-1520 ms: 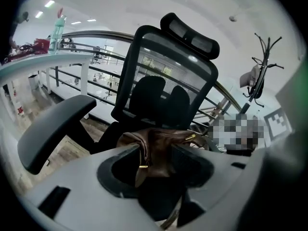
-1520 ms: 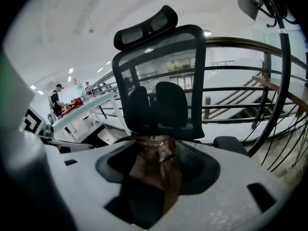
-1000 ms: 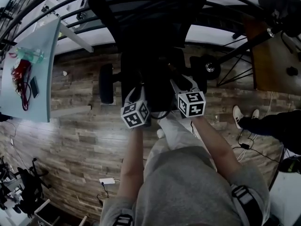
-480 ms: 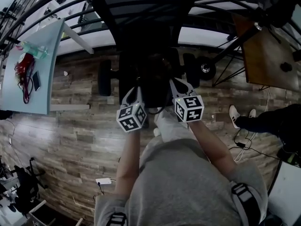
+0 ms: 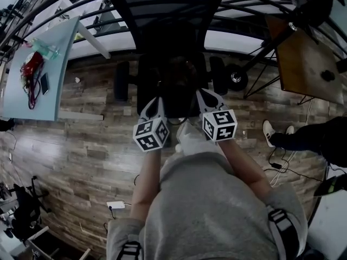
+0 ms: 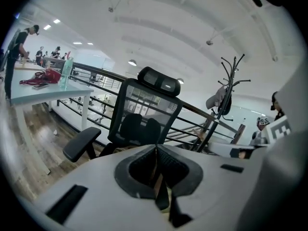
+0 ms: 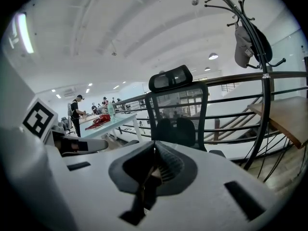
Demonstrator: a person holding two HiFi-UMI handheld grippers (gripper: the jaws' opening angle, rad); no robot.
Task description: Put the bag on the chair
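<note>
Dark fabric, judged to be the bag (image 5: 175, 99), is seen low between the two grippers, just in front of the black chair (image 5: 162, 15). Its outline is lost against the seat. A thin strap (image 6: 161, 196) is pinched in the closed jaws of the left gripper (image 5: 155, 104), and another length is clamped likewise in the right gripper (image 5: 207, 97). A soft, sagging load that may swing is expected, so the strap is best held at both sides and the bag lowered level.

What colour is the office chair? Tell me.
Black; the office chair shows best in the left gripper view.
</note>
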